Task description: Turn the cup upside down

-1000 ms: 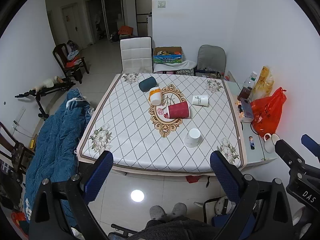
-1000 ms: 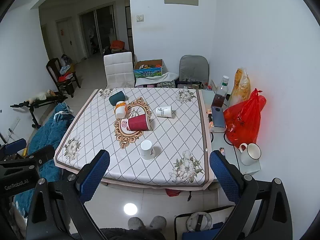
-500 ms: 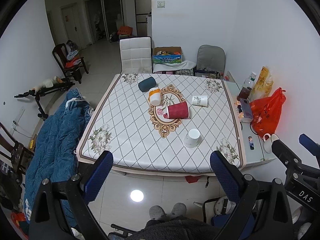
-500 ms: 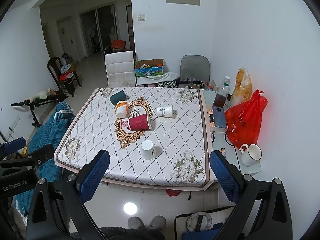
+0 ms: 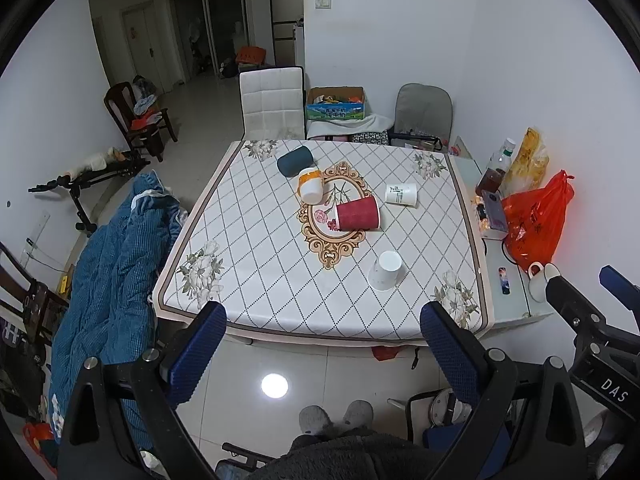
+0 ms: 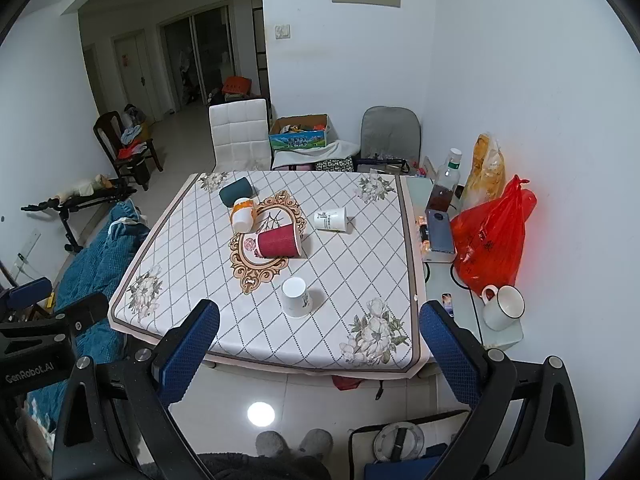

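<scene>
Several cups sit on the patterned table (image 5: 260, 272). A red cup (image 5: 357, 213) (image 6: 279, 242), a white printed cup (image 5: 401, 193) (image 6: 330, 219), an orange-and-white cup (image 5: 311, 186) (image 6: 243, 215) and a dark teal cup (image 5: 295, 161) (image 6: 236, 191) lie on their sides. A white cup (image 5: 384, 271) (image 6: 296, 296) stands upside down near the front. My left gripper (image 5: 322, 350) and right gripper (image 6: 320, 350) are open and empty, held well back from the table's front edge, above the floor.
A side shelf (image 6: 460, 300) to the right of the table holds a red bag (image 6: 494, 240), a white mug (image 6: 502, 307), a bottle (image 6: 444, 188) and a box. Chairs (image 5: 272, 106) stand behind the table. A blue blanket (image 5: 108, 268) lies to its left.
Both views shifted only slightly, a small drift of the grippers. The cups have not moved and both grippers stay open.
</scene>
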### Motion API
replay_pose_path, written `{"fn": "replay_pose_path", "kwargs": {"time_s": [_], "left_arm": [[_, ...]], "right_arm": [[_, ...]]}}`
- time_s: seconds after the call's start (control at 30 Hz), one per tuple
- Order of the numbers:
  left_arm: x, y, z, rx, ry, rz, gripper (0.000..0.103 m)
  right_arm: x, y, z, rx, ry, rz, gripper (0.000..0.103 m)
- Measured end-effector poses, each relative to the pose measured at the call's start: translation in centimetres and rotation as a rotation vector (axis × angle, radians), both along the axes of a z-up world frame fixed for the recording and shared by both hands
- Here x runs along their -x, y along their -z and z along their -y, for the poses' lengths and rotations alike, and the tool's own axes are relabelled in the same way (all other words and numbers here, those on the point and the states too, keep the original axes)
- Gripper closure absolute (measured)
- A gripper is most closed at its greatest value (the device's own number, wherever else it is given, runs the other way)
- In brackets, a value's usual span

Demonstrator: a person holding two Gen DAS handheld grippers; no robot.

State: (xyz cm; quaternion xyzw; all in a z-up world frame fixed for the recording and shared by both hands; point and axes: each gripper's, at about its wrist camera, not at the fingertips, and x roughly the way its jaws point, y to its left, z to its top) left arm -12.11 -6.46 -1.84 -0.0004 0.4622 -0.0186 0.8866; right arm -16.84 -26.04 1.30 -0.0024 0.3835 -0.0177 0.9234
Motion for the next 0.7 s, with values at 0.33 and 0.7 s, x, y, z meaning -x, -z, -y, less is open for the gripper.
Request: {"fn": "replay_pose_path", "kwargs": {"time_s": [0.33, 0.7], "left_arm": [[-0.03, -0.01, 0.03, -0.001, -0.001, 0.001, 0.004], [-0.05, -0.01, 0.02, -0.001, -0.001, 0.002, 0.004]], "right_arm": [[-0.1, 0.08, -0.05, 0.0, -0.004, -0.001, 0.001], [-0.08, 0.35, 0.01, -0.003, -0.006, -0.002, 0.001]]}}
